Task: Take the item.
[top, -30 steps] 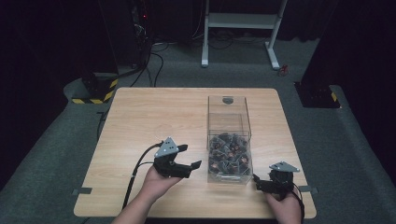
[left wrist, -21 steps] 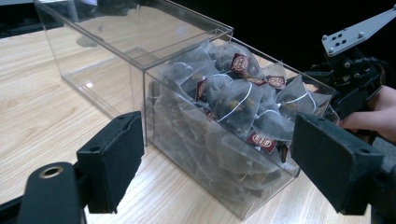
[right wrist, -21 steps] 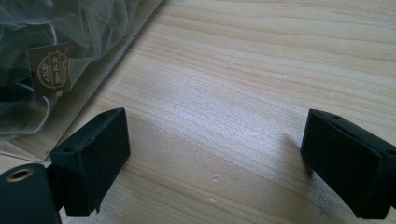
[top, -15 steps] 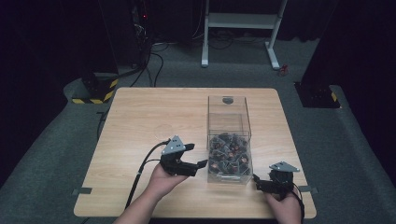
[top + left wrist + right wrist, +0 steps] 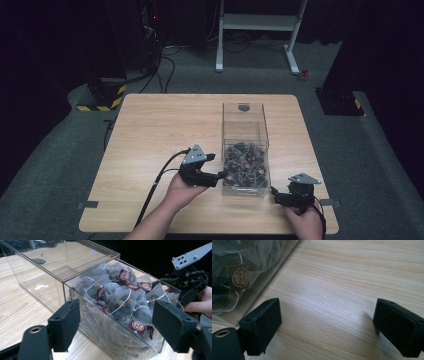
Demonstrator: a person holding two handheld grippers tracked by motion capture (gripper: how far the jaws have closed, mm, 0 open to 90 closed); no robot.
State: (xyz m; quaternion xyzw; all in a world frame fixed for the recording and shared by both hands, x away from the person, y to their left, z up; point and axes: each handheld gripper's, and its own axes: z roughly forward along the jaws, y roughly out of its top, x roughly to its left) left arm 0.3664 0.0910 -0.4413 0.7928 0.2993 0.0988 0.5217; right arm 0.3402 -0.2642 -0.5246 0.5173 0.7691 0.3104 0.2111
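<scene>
A clear plastic box stands on the wooden table, its near half packed with mesh tea bags that carry dark red tags. My left gripper is at the box's near left wall, jaws pointing at it. In the left gripper view the jaws stand wide apart with the tea bags seen through the wall just ahead; they have just been closing a little, and nothing is pressed between them. My right gripper rests open by the box's near right corner, over bare wood.
A metal stand and cables lie on the dark floor beyond the table. The box's far half holds no bags. The table's left half is bare wood. The box wall lies left of the right jaws.
My left gripper has moved right across the table, up to the box's near left wall. The right hand and gripper have stayed where they were.
</scene>
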